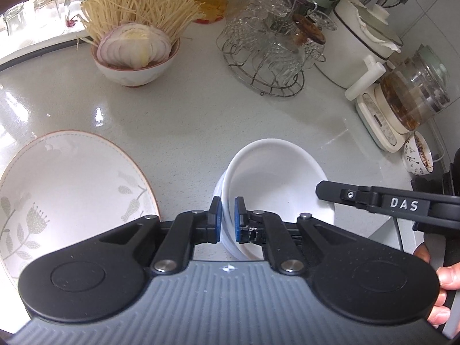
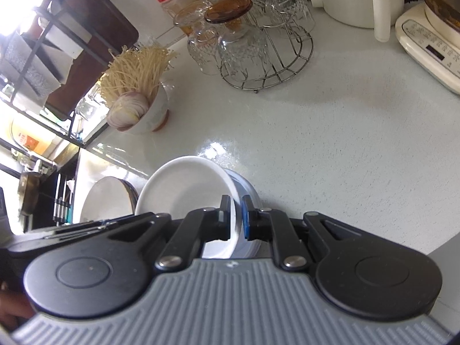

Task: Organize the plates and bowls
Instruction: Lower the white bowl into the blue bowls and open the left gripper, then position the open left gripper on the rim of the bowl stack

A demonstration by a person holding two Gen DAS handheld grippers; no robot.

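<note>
left gripper (image 1: 228,220): clamped on white bowl (image 1: 283,172) stack's rim | right gripper (image 2: 236,220): pinching opposite rim | risk: tilted top bowl slips, chipping floral plate (image 1: 66,178) beside left gripper

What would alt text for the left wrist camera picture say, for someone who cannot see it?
The left gripper is shut on the rim of a white bowl nested in another, while the right gripper grips its far side. A flower-patterned plate lies to the left on the pale counter, with a bowl of noodles and onion behind.
</note>
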